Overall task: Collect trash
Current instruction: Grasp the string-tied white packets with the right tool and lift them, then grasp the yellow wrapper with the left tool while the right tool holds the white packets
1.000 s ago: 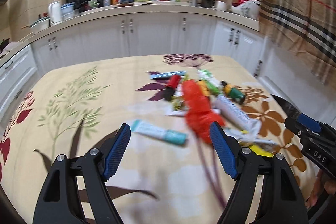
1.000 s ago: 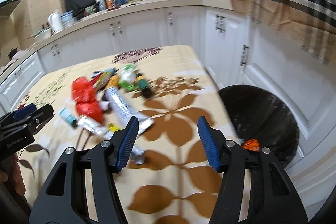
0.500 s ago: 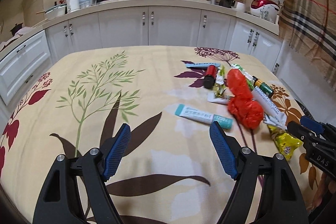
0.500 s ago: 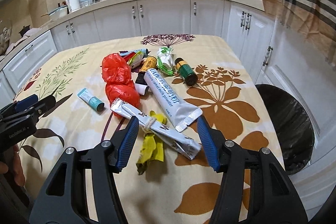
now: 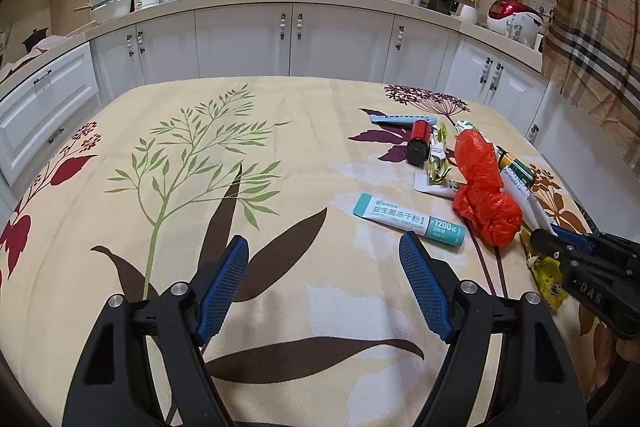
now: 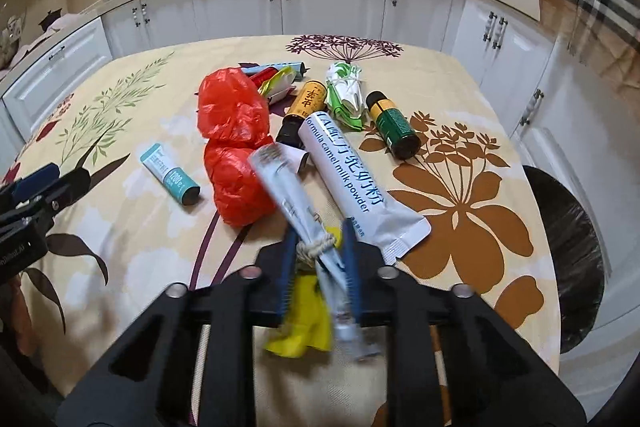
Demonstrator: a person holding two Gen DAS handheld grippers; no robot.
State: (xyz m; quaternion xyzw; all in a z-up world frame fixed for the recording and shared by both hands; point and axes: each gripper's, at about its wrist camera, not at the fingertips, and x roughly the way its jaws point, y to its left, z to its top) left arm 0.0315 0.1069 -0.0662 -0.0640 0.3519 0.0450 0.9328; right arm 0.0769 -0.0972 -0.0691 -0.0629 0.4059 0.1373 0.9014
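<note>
Trash lies scattered on a flower-print tablecloth point(image 5: 280, 155). My right gripper point(image 6: 319, 233) is closing its jaws, and the blue pads press on a silver sachet point(image 6: 288, 191) tied by string to a yellow wrapper point(image 6: 306, 323). Beside them lie a crumpled red plastic bag point(image 6: 234, 147), a white milk powder pouch point(image 6: 352, 183) and a teal sachet point(image 6: 170, 179). My left gripper point(image 5: 324, 243) hovers open over bare cloth. The teal sachet point(image 5: 408, 221) lies just beyond its right fingertip. In the left wrist view the right gripper point(image 5: 560, 247) sits at the right edge, beside the red bag point(image 5: 480, 187).
A black-lined trash bin point(image 6: 568, 259) stands off the table's right edge. Further back lie a green bottle point(image 6: 394, 129), an amber bottle point(image 6: 306, 107), a green-white wrapper point(image 6: 346, 95) and a small red bottle point(image 5: 418, 141). White cabinets point(image 5: 240, 43) ring the table.
My right gripper swung from the bin side to the pile, came down over the silver sachet and closed on it. My left gripper shifted left over the cloth and stayed open.
</note>
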